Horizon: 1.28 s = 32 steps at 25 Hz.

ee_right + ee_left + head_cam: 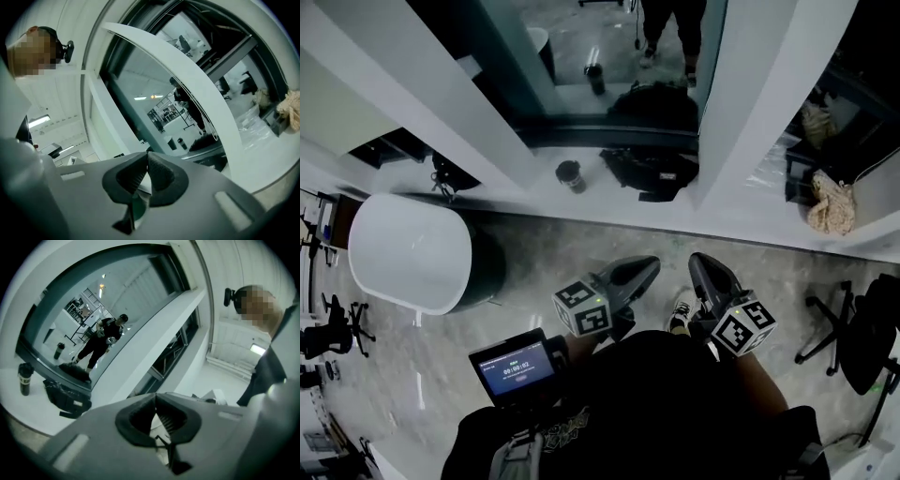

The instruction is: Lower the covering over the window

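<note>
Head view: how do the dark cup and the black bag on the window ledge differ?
The dark cup is small; the black bag is much broader. The cup stands upright and rigid; the bag lies slumped and soft. The cup sits left of the bag, apart from it. Both are dark and rest on the white ledge.

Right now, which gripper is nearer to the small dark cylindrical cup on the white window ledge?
Left. The left gripper is below and right of the dark cup in the head view, apart from it; the right gripper lies even farther right.
</note>
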Each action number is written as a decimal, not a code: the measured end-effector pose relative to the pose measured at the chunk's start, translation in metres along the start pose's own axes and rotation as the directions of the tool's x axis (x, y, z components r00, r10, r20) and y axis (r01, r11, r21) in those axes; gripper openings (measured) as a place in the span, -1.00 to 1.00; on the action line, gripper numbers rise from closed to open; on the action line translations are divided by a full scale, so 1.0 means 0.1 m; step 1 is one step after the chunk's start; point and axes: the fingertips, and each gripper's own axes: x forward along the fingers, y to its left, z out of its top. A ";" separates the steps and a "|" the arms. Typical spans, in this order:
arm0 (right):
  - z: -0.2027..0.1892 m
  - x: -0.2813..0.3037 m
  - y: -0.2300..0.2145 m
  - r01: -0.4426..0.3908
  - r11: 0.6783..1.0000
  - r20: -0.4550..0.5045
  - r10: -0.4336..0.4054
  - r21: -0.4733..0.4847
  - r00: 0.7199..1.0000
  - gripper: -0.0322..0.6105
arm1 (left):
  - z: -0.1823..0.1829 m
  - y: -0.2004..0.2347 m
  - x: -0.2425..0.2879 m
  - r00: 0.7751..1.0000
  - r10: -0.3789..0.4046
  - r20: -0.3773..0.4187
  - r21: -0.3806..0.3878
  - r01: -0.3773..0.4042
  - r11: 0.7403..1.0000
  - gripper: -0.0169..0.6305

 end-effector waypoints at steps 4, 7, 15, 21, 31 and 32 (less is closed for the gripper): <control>0.53 0.13 -0.36 -0.056 0.998 0.011 0.057 -0.034 0.998 -0.88 | 0.39 0.02 0.61 0.997 -0.025 0.073 0.032 0.022 0.999 -0.95; 0.79 0.23 -0.57 -0.083 0.996 0.013 0.084 -0.042 0.996 -0.88 | 0.58 0.12 0.92 0.994 -0.011 0.113 0.044 0.006 0.999 -0.95; 1.12 0.45 -0.80 -0.119 0.990 0.045 0.123 -0.069 0.991 -0.81 | 0.94 0.43 1.31 0.992 -0.016 0.128 0.089 0.005 0.996 -0.95; 1.33 0.69 -0.94 -0.062 0.995 0.114 0.070 -0.079 0.991 -0.82 | 1.55 0.91 1.65 0.988 -0.073 0.133 0.146 0.054 0.988 -0.96; 1.50 1.04 -1.18 0.117 0.990 0.214 -0.098 -0.081 0.972 -0.84 | 2.76 0.64 2.59 0.885 -0.459 0.076 0.396 0.396 0.829 -0.74; 1.51 1.03 -1.22 0.143 0.987 0.231 -0.122 -0.074 0.965 -0.84 | 2.86 0.59 2.67 0.864 -0.498 0.076 0.410 0.429 0.805 -0.65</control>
